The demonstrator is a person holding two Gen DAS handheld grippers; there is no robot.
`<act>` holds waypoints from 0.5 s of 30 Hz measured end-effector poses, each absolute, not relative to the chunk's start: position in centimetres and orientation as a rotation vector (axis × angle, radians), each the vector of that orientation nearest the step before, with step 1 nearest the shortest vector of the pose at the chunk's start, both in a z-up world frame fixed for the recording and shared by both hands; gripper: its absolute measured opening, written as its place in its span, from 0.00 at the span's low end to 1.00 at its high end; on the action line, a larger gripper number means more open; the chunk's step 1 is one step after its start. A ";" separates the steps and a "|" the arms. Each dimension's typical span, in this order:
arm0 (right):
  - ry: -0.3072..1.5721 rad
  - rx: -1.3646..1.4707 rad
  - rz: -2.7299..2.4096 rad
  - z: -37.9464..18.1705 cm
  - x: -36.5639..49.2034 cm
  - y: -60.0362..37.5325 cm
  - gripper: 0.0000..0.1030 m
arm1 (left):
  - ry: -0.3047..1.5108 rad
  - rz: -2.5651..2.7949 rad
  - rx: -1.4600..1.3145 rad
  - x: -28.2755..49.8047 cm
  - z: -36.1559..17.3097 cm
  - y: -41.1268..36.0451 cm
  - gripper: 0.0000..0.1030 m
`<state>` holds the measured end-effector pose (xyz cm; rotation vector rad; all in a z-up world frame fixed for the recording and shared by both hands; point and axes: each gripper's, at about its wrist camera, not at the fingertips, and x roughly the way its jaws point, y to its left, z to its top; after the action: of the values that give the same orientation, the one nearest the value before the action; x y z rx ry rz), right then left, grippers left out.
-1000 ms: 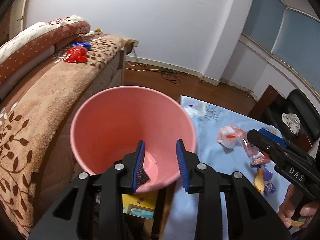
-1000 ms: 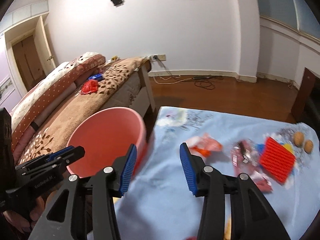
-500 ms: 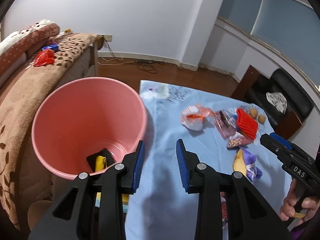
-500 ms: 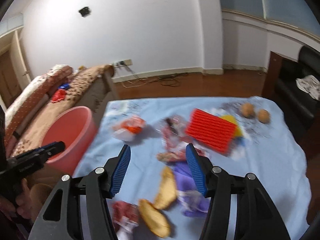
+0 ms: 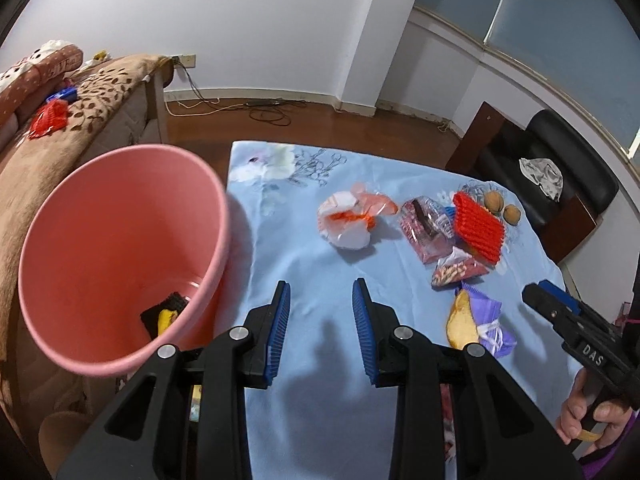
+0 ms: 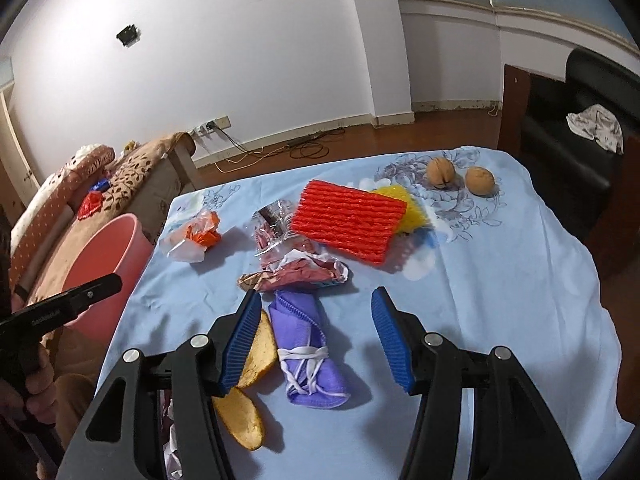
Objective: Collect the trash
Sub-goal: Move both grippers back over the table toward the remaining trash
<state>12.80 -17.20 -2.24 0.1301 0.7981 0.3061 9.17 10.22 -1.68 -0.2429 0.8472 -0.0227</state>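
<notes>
Trash [image 6: 308, 264] is seen spread across the blue-clothed tabletop [image 6: 500, 280], w/ a pink bin [image 5: 120, 248] set just off the tabletop's edge, at approx. 9 o'clock in the left wrist view, presumably so that litter can be dropped in w/o a long carry. A dark item and a yellow scrap [image 5: 166, 318] are already lying at the bin's bottom.

Right tool [image 6: 316, 340] is held released, jaws wide apart, directly above a purple cloth bundle [image 6: 308, 344] tied w/ white string; nothing is gripped. The wide spread is judged to suit the bundle's bulk, and it looks to be the next pick. Two orange peel pieces [image 6: 256, 348] are lying just beside the bundle at approx. 8 o'clock, one partly hidden behind the left finger.

Left tool [image 5: 320, 332] is also held released and empty, over bare cloth near the bin, likely parked there so the right side is left room to work.

Farther off, at approx. 12 o'clock in the right wrist view, a red ribbed foam sheet [image 6: 348, 220] is resting over a yellow one [image 6: 404, 208], w/ crumpled wrappers [image 6: 280, 232] touching its near edge and an orange-and-white plastic bag [image 6: 196, 236] apart at approx. 10 o'clock. Two walnuts [image 6: 440, 172] are sitting at approx. 1 o'clock, well apart from the heap; whether they count as trash cannot be told.

Task is judged early on, most litter still being on the tabletop.
</notes>
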 end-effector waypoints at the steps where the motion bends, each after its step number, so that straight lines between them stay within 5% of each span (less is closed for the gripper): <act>1: 0.797 0.135 0.304 -2.3 12.9 -17.4 0.55 | 0.846 -0.025 -0.243 9.5 -1.6 10.1 0.32; 15: 0.820 0.203 0.259 -3.5 15.0 -20.6 0.55 | 0.869 -0.015 -0.263 15.5 -3.1 9.8 0.32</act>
<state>15.02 -20.63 -3.45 0.2030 0.8200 0.2591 15.50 9.82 -3.09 -0.2634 0.8685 -0.0148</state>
